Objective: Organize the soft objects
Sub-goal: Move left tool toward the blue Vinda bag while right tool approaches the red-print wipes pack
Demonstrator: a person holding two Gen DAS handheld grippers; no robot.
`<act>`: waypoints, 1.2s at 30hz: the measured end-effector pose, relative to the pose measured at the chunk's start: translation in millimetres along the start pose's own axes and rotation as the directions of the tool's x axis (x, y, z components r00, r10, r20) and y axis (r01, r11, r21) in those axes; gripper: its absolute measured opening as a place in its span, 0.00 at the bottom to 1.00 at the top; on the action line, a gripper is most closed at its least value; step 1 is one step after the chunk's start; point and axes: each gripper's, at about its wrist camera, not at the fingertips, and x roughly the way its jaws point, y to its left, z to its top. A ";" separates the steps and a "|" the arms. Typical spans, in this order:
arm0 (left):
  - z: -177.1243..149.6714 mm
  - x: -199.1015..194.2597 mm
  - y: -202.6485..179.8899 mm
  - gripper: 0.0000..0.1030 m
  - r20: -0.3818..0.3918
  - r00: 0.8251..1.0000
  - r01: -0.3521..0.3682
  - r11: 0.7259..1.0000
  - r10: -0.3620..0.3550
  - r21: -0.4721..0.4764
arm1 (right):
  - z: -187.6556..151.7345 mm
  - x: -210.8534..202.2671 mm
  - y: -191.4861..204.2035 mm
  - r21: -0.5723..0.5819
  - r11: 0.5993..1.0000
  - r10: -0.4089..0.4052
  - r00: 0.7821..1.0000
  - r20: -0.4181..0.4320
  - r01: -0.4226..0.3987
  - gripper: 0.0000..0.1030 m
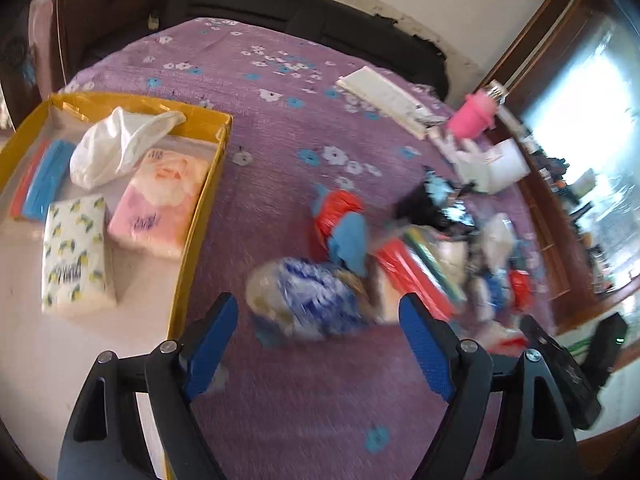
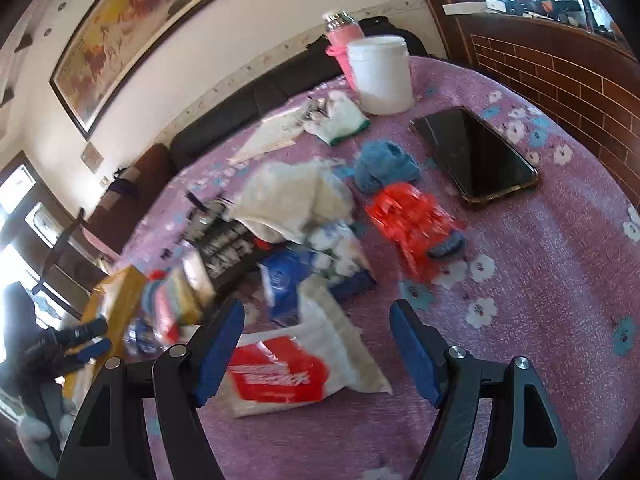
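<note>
Sorting looks partly done: nearest, the left gripper (image 1: 318,346) hangs with fingers apart, holding nothing, just short of a blue-and-white bag (image 1: 308,300); the right gripper (image 2: 316,348) likewise gapes empty over a red-and-white bag (image 2: 292,368). Beyond, a loose pile (image 2: 304,216) remains mid-tabletop, while the yellow box (image 1: 200,216) at the left edge already holds tissue packs (image 1: 76,252)

Little can be read. In the yellow box (image 1: 192,216), the lemon-print tissue pack (image 1: 76,256) and the pink tissue pack (image 1: 160,204) beside it carry purple lettering too blurred to make out. The red-and-white bag (image 2: 288,372) bears white characters, also illegible.
</note>
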 end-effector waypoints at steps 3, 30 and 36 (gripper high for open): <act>5.1 12.8 -12.1 0.79 0.026 0.997 -0.073 0.996 0.071 0.056 | 1.1 0.8 -4.5 0.026 0.999 0.037 0.999 -0.004 -0.037 0.77; -79.6 -51.1 -38.3 0.60 -0.068 0.991 0.130 0.935 -0.114 0.329 | 7.4 -29.2 0.4 -0.033 0.999 -0.016 0.997 0.075 0.019 0.82; -81.9 -57.2 -24.5 0.61 -0.050 0.991 0.130 0.950 -0.121 0.284 | 25.6 -9.2 35.9 -0.195 0.980 0.018 0.999 -0.036 -0.025 0.85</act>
